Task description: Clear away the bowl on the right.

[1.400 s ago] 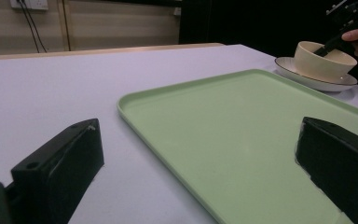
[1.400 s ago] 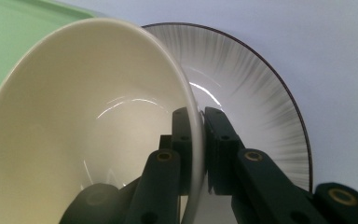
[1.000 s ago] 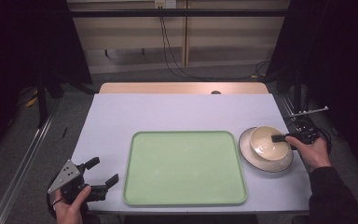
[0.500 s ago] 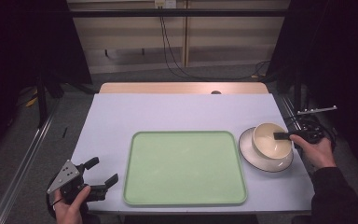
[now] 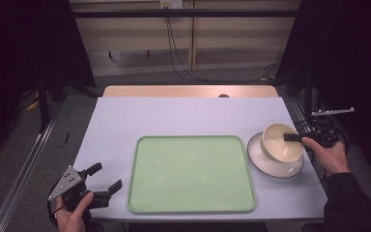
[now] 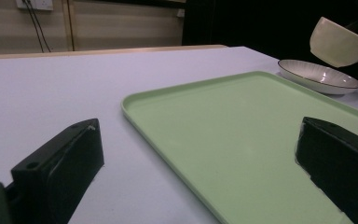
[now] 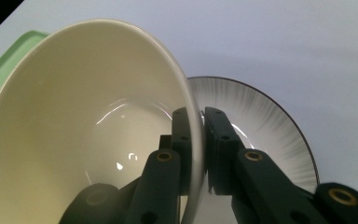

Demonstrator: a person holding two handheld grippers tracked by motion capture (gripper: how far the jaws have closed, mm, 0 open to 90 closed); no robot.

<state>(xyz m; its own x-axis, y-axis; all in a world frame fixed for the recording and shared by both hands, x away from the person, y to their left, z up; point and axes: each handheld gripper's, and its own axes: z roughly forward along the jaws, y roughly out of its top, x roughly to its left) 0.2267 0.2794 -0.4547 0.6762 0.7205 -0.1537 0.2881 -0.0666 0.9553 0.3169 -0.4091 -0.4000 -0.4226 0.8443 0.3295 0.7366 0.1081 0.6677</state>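
I judge I am mid-lift: my right claw (image 7: 196,154) pinches the wall of the cream bowl (image 5: 281,142), one jaw inside and one outside, holding it tilted just above the striped plate (image 5: 274,164). Next I should probably carry it left of the plate, over the green tray (image 5: 191,174), keeping it steady. My left claw (image 5: 101,181) rests spread wide, holding nothing, on the desk (image 5: 183,116) left of the tray.
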